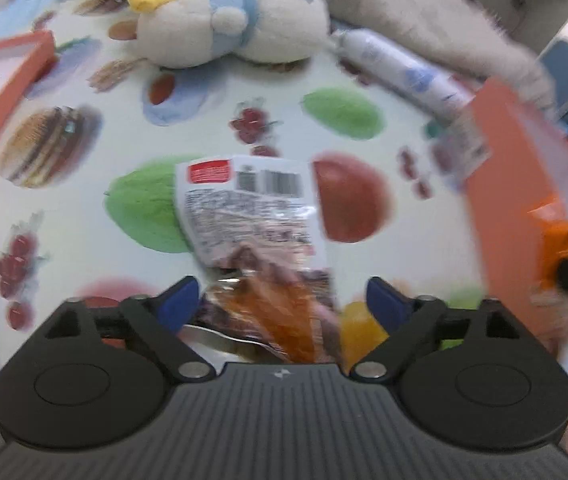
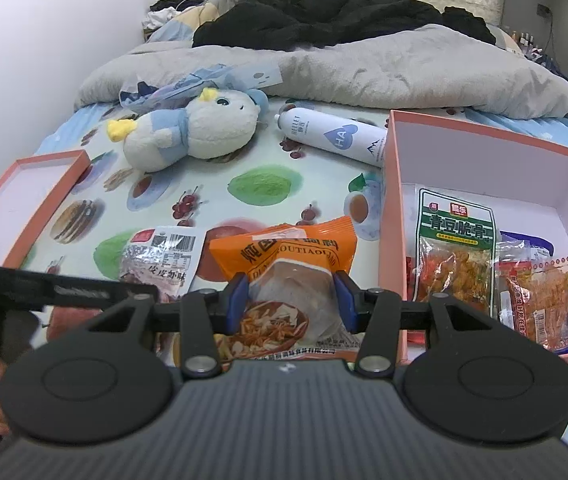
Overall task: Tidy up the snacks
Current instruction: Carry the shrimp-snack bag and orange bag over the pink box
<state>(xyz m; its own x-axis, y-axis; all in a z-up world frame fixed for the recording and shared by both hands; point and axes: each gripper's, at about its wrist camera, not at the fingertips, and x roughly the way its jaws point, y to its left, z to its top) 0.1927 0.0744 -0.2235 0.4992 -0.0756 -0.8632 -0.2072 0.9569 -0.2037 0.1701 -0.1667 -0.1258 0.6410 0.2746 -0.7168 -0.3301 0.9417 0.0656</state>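
Note:
My right gripper (image 2: 291,300) is shut on an orange snack packet (image 2: 284,276) and holds it above the bed, left of the pink box (image 2: 392,216). The box holds several snack packets, among them a green-labelled one (image 2: 458,248). My left gripper (image 1: 280,304) is open, its blue pads either side of a clear snack packet with a white barcode label (image 1: 244,208) that lies on the fruit-print sheet. That packet also shows in the right wrist view (image 2: 160,260). The pink box appears at the right in the left wrist view (image 1: 524,184).
A pink box lid (image 2: 40,200) lies at the left. A plush toy (image 2: 188,128) and a white spray can (image 2: 336,138) lie further back. A grey blanket (image 2: 364,68) and dark clothes cover the far bed.

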